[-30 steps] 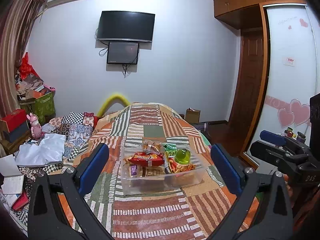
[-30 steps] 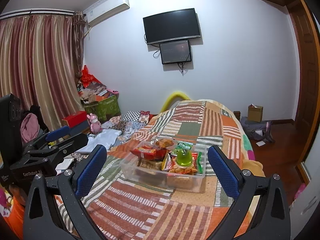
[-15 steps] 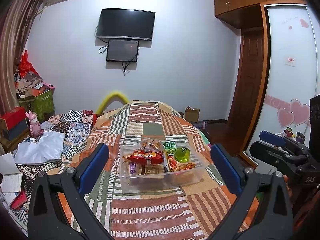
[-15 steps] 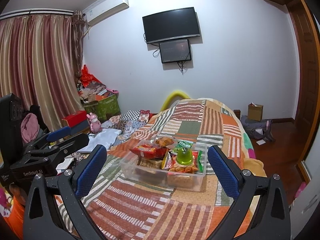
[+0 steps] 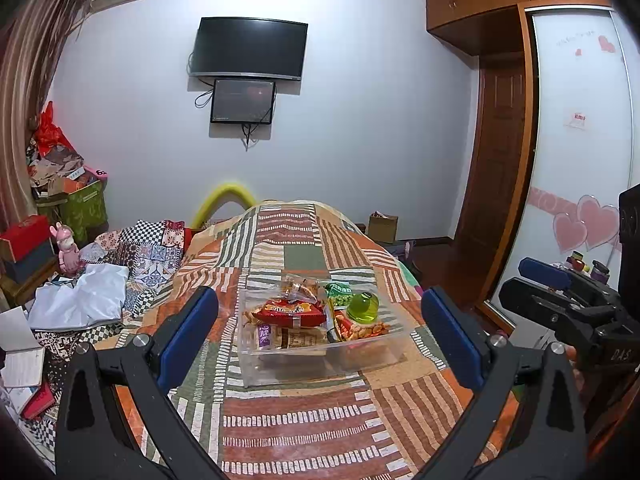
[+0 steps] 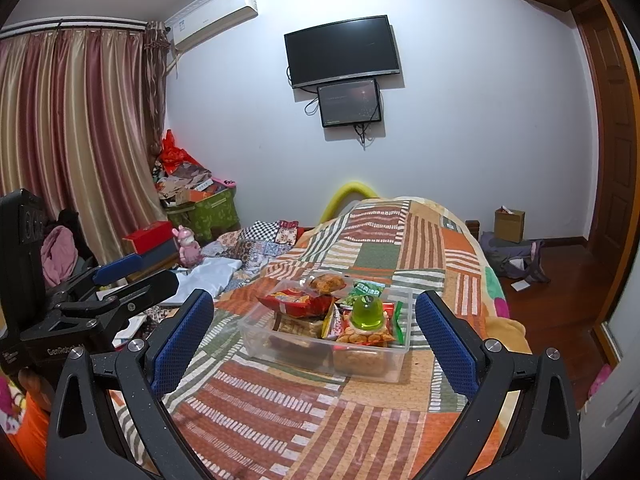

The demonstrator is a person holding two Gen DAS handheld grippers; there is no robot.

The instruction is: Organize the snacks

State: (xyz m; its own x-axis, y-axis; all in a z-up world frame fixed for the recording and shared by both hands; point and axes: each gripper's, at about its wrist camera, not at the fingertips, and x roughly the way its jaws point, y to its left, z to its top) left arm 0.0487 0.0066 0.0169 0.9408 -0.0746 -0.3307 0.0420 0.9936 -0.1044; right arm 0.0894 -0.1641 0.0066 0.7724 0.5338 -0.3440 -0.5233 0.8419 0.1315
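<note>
A clear plastic bin [image 5: 280,364] [image 6: 288,350] sits on the patchwork bedspread, filled with snack packets. On top lie a red chip bag [image 5: 290,312] [image 6: 298,303], a green jelly cup [image 5: 363,307] [image 6: 366,312], a green pea packet [image 5: 339,292] [image 6: 366,290] and an orange nut bag [image 5: 362,330] [image 6: 362,336]. My left gripper [image 5: 320,340] stands open, short of the bin, with nothing between its blue pads. My right gripper [image 6: 314,334] is likewise open and apart from the bin. Each gripper shows at the edge of the other's view.
The bedspread [image 5: 304,432] stretches ahead of the bin. Left of the bed lie crumpled clothes [image 5: 80,300], a pink toy rabbit [image 5: 66,248], red boxes and a green bin. A wardrobe with pink hearts [image 5: 580,224] and a wooden door stand at the right. A TV hangs on the far wall.
Both grippers have eased slightly closer to the bin and tilted a little. Nothing in the bin has moved, and both stay open.
</note>
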